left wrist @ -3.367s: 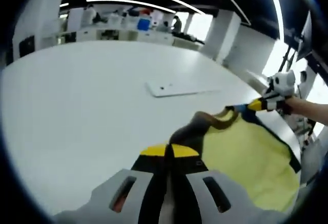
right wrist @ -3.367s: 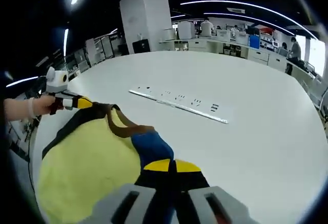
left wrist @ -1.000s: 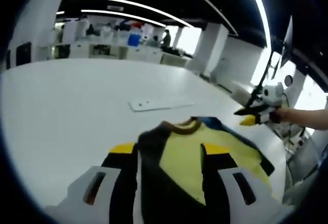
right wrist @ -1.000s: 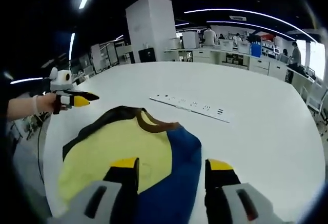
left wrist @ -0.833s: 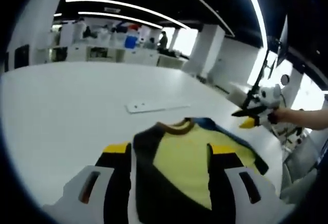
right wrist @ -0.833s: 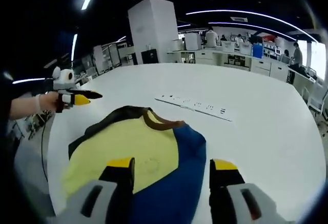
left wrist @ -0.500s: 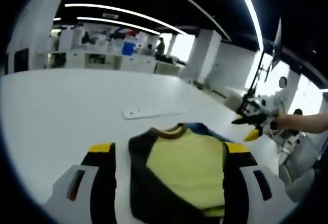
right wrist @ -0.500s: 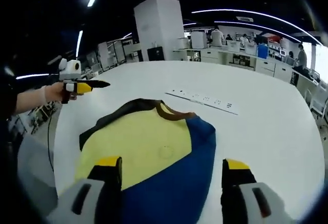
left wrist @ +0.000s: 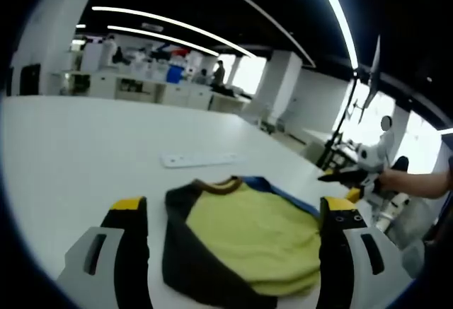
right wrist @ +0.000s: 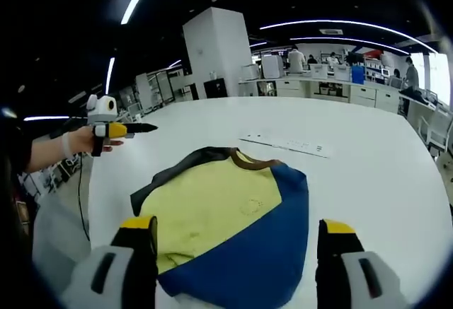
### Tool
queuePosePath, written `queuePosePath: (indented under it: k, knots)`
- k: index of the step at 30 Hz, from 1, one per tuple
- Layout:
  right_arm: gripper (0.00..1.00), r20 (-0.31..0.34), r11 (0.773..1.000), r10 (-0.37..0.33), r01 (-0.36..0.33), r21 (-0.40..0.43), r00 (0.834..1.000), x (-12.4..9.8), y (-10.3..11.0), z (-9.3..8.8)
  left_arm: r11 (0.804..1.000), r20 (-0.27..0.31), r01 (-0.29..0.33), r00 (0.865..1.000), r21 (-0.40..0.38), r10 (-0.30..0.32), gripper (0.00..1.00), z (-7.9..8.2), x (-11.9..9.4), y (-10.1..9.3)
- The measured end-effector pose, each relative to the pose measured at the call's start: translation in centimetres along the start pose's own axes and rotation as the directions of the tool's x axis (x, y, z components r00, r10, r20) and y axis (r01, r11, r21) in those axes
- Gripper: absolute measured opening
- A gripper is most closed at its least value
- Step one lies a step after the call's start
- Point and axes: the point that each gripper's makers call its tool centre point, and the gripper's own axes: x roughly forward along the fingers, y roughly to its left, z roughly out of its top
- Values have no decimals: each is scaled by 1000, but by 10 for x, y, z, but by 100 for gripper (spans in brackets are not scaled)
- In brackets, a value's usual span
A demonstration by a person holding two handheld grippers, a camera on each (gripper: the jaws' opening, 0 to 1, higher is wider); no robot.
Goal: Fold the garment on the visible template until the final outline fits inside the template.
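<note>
Tongs on both sides stand wide apart and hold nothing. In the left gripper view I see my left tongs (left wrist: pixel 230 213) with yellow-tipped jaws spread to either side of the garment (left wrist: pixel 244 242), which lies between them on the white bench (left wrist: pixel 78 146) without touching either jaw, as far as I can tell. In the right gripper view my right tongs (right wrist: pixel 237 235) are spread just as wide, the garment (right wrist: pixel 226 231) lying flat on the bench (right wrist: pixel 382 175) between the jaws.

The garment is a yellow top with a brown collar, a dark sleeve on one side and a blue panel on the other, folded into a compact rounded shape. Beyond it, apart from it, lies a long pale strip with dark marks (right wrist: pixel 287 143); I cannot tell whether that is the template. In the left gripper view the right tongs (left wrist: pixel 347 178) come in from the right, held by a hand (left wrist: pixel 400 182); in the right gripper view the left tongs (right wrist: pixel 131 129) show at the left, held by a hand (right wrist: pixel 92 141) off the bench edge.

A few seconds ago both tongs were clamped on the garment's collar end and lifting it; since then they have let go, opened, and drawn back, and the cloth now rests folded on the bench.
</note>
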Motion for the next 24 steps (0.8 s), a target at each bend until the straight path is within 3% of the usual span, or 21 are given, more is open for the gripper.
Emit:
queuePosePath:
  k: [12, 24]
  knots:
    - [96, 39, 999, -18, 16, 39, 999, -24, 11, -12, 1000, 9, -17, 1000, -3, 17, 95, -17, -30, -12]
    - [95, 47, 997, -44, 42, 58, 998, -46, 19, -30, 998, -55, -22, 998, 51, 24, 94, -39, -57, -20]
